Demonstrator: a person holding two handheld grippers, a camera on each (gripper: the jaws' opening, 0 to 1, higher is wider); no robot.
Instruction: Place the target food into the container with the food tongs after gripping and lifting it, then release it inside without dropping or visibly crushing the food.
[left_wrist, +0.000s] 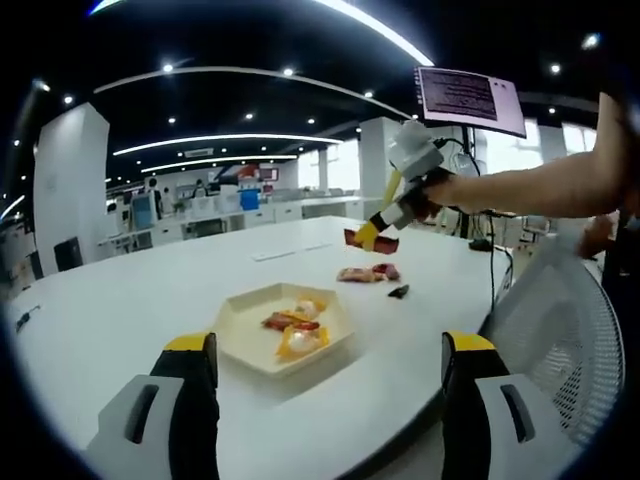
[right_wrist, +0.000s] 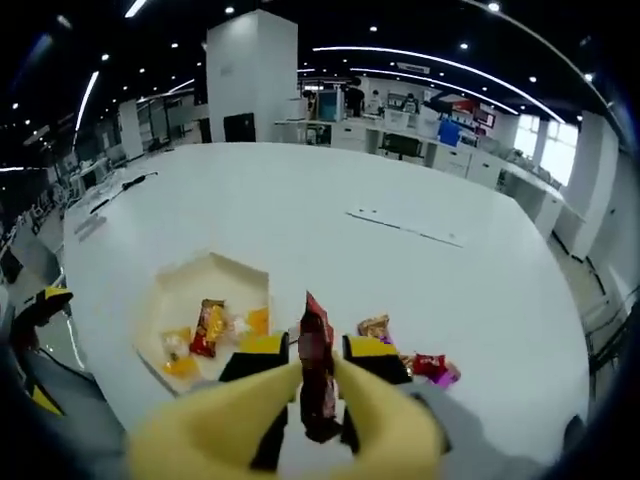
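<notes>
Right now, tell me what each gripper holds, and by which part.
The right gripper pinches a dark red snack packet around its middle, top end poking above. The left gripper holds nothing.

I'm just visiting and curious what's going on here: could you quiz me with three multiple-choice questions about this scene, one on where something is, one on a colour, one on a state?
1. Where is the red snack packet?
A in the tray
B between the right gripper's tongs, above the table
C on the floor

2. What colour are the tongs?
A yellow
B blue
C green

3. The left gripper is:
A shut on a packet
B open, holding nothing
C shut on the tray

Answers: 1 B, the tongs pinch it beside the tray; 2 A, both arms are yellow; 3 B, its jaws stand wide apart.
</notes>
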